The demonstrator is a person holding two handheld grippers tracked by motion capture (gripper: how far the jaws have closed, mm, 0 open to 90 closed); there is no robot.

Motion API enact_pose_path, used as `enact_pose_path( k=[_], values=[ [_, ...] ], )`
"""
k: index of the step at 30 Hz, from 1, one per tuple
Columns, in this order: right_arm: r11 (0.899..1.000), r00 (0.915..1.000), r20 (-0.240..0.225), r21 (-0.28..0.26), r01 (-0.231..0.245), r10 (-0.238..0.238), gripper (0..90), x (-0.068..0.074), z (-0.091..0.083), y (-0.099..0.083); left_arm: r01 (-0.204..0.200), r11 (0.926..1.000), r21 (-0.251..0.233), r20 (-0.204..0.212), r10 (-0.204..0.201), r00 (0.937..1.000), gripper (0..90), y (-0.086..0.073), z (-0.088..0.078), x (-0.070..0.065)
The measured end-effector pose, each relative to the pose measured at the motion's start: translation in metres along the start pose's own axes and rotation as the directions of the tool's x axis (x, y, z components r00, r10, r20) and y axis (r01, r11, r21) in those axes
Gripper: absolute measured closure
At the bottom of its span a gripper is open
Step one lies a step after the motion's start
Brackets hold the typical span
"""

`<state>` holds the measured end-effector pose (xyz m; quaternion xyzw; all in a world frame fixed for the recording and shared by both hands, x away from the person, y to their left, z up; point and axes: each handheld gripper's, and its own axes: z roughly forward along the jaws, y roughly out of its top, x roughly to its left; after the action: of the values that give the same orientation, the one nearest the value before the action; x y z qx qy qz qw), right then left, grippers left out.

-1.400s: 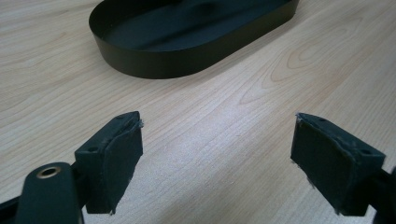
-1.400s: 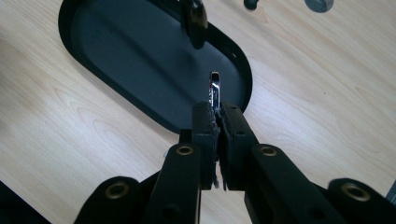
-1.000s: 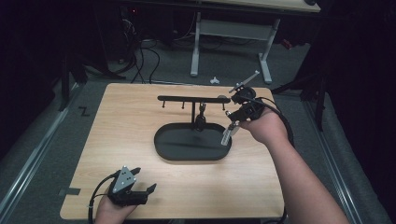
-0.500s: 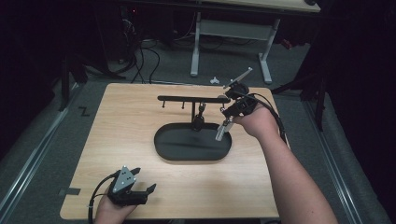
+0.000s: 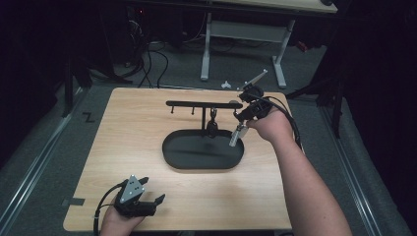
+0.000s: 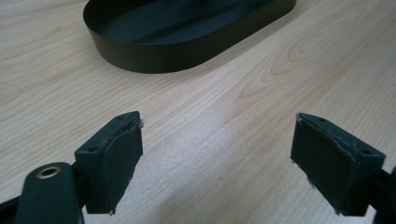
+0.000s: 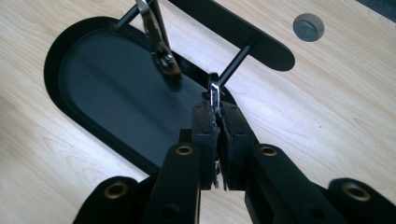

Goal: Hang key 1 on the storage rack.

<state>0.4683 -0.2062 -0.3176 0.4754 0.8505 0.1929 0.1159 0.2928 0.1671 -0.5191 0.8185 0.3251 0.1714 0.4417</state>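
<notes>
A black stand has an oval tray and a horizontal bar with short pegs. A silver metal clip hangs from a middle peg above the tray. My right gripper is shut on a second silver clip, whose top sits right at the end peg. In the high view the right gripper is at the bar's right end. My left gripper rests near the table's front left, jaws wide open with nothing between them, facing the tray.
The wooden table has a round grey plug set in its top beyond the bar. A desk frame and cables stand on the floor behind the table.
The right hand has shifted a little to the left and down, bringing its clip to the bar's end peg. The left hand has stayed put.
</notes>
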Motion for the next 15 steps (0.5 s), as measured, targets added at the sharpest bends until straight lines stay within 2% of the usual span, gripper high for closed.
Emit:
enact_pose_path(
  k=[6,15],
  values=[
    [1.000,0.9998,-0.020,-0.007,0.002,-0.002,85.7,-0.0044,0.0008,-0.0002,0.003,1.0000,-0.001,0.001,-0.003,1.0000,17.2,-0.0005,0.0008,0.0004],
    [1.000,0.9997,-0.019,-0.014,0.014,-0.014,85.1,-0.0049,0.0055,-0.0052,0.001,1.0000,0.001,0.005,-0.001,1.0000,17.1,-0.0005,0.0009,0.0001]
  ],
)
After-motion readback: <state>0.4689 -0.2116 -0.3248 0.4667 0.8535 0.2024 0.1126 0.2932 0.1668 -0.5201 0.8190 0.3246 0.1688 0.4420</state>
